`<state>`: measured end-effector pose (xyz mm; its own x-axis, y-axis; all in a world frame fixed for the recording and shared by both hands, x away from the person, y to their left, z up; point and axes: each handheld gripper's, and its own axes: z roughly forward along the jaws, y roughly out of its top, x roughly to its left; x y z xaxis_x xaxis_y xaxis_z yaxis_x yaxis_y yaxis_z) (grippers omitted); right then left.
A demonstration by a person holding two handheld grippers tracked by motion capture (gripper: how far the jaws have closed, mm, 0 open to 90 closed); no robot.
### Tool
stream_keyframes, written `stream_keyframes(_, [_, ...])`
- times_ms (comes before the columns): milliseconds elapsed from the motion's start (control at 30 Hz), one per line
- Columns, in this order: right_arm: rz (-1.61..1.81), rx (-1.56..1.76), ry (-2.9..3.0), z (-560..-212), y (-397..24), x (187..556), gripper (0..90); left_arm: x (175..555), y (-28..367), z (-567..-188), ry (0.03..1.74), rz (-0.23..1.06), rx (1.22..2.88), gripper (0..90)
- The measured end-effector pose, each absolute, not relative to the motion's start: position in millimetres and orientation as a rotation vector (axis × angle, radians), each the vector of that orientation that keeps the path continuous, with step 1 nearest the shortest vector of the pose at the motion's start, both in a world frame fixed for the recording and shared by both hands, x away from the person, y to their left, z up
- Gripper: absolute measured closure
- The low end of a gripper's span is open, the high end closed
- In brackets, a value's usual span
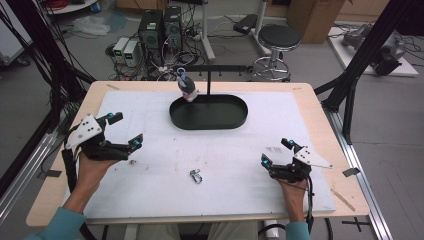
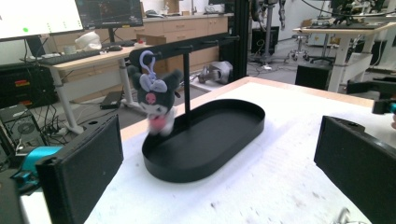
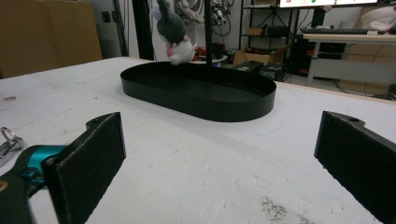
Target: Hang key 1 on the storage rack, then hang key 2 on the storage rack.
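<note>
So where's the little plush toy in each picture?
High view: the plush toy hangs top centre, at the far left end of the black oval tray.
Left gripper view: the plush toy hangs left of centre from the rack's bar, over the tray's left end.
Right gripper view: the plush toy hangs at the top, left of centre, behind the tray.
Shared landmark: the black oval tray.
</note>
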<state>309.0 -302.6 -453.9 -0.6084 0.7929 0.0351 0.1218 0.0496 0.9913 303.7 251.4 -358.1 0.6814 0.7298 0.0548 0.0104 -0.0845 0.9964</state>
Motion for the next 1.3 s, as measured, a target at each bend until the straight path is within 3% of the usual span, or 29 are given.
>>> stream_keyframes(400, [1.600, 0.911, 1.792, -454, -302, 309, 1.2, 280, 261, -389, 0.636, 0.688, 1.492, 1.7])
stream_keyframes(1300, [1.616, 0.913, 1.785, -444, -307, 308, 1.2, 273, 274, -416, 0.648, 0.697, 1.458, 1.7])
